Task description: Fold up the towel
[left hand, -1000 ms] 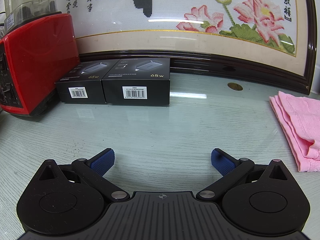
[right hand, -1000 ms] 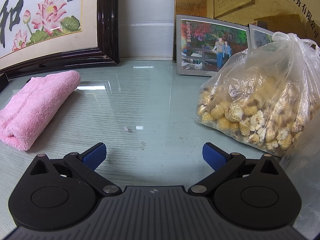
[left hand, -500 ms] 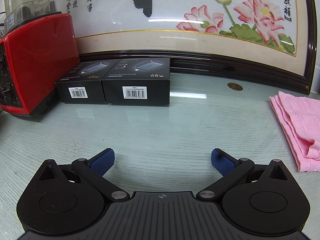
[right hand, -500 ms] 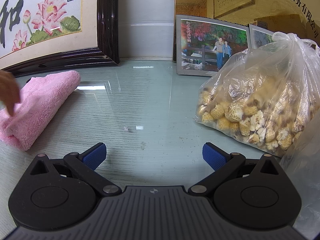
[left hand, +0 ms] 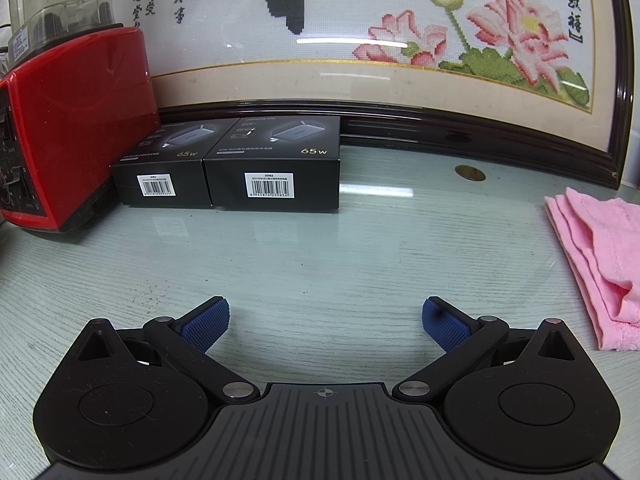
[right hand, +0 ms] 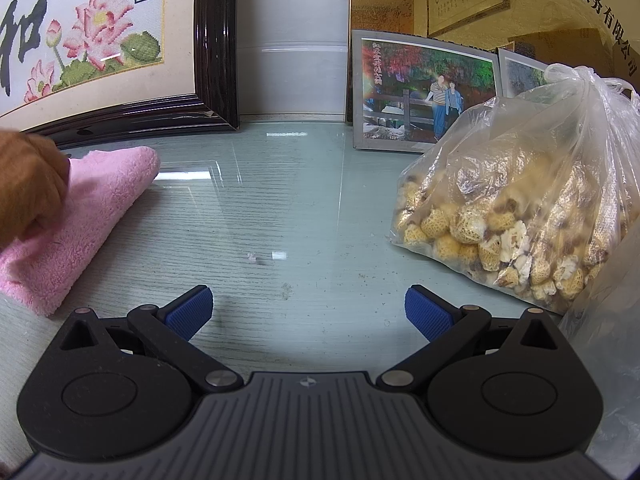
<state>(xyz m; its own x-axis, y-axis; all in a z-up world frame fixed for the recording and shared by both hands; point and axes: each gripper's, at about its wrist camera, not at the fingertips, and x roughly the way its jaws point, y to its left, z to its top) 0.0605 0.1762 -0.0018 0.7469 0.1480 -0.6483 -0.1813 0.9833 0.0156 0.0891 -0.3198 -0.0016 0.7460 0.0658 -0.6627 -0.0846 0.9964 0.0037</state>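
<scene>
We see a bare hand (right hand: pixel 28 184) in the right wrist view that is absent a second ago: it enters at the left edge half a second back and now reaches further in, lying on the pink towel (right hand: pixel 96 208). Under it, the towel's near end sits lower and further left, and its top looks pressed and slightly rumpled

Left gripper (left hand: pixel 325 322) gapes wide; right gripper (right hand: pixel 308 314) likewise — bare hand (right hand: pixel 28 188) curled.
</scene>
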